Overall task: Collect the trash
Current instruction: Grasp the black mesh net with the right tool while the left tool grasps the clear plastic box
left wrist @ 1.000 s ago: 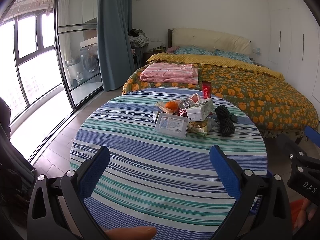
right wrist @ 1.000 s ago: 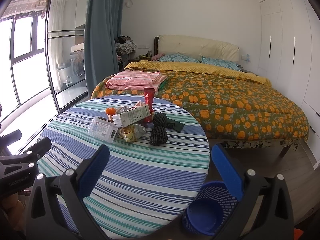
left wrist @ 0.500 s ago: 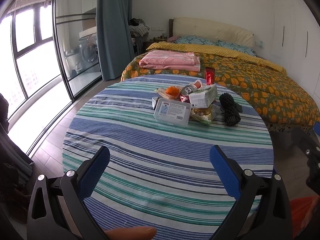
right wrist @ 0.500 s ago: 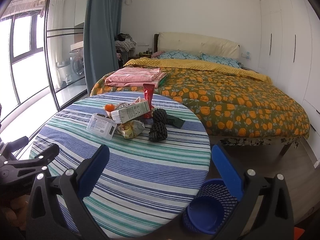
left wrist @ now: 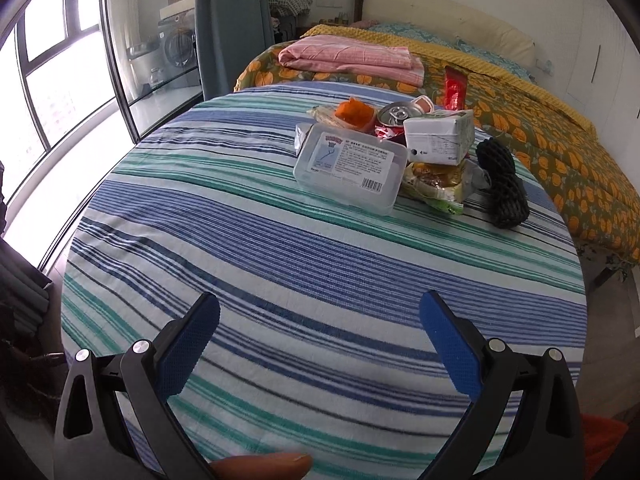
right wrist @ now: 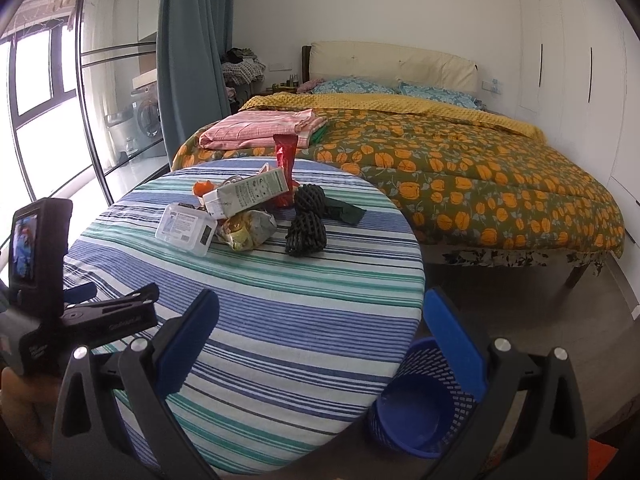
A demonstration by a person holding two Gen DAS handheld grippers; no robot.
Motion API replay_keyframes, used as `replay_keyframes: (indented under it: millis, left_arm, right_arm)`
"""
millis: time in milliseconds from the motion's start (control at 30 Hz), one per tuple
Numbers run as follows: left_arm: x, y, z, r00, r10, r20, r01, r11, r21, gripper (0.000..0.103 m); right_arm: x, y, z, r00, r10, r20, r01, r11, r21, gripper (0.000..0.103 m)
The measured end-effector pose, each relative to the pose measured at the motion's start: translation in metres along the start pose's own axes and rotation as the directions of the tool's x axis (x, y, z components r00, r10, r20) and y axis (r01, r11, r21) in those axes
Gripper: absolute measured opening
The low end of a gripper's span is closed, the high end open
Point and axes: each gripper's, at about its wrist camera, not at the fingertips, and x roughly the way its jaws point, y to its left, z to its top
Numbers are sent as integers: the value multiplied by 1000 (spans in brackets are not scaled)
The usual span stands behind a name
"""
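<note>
A heap of trash lies at the far side of the round striped table (left wrist: 280,280): a clear plastic box (left wrist: 350,168), a white carton (left wrist: 438,140), a soda can (left wrist: 394,118), orange peel (left wrist: 354,111), a crumpled snack bag (left wrist: 438,184), black foam netting (left wrist: 502,190) and a red tube (left wrist: 455,88). My left gripper (left wrist: 320,344) is open and empty over the near part of the table. My right gripper (right wrist: 320,344) is open and empty at the table's near right edge; the heap (right wrist: 240,208) lies ahead. A blue mesh bin (right wrist: 424,404) stands on the floor below.
A bed (right wrist: 460,168) with an orange-patterned quilt and folded pink cloth (right wrist: 260,128) stands behind the table. Glass doors (left wrist: 60,80) and a teal curtain (right wrist: 188,52) are at the left. The left gripper body (right wrist: 60,280) shows in the right wrist view.
My left gripper has moved forward over the table toward the heap and tilted down. My right gripper has shifted little; the left gripper's body has risen into its view.
</note>
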Motion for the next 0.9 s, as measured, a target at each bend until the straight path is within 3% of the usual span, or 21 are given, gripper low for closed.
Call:
replay_keyframes:
  millis: [467,633,900]
  left_arm:
    - [81,-27,62,994,96,-51,-98,994,-56,99]
    - [80,10,63,992,115,-56,-120,988,-101,99]
    - [68,109,48,976,210,-66,-216,968,-125,99]
  right_arm:
    - [32,-12,-3,998,7,-60,-6,1000,30,98]
    - [39,-13,-3,997,4,-75,-2,999,34,98]
    - [53,-4,-6,995,14,-104,-12,1000,22,98]
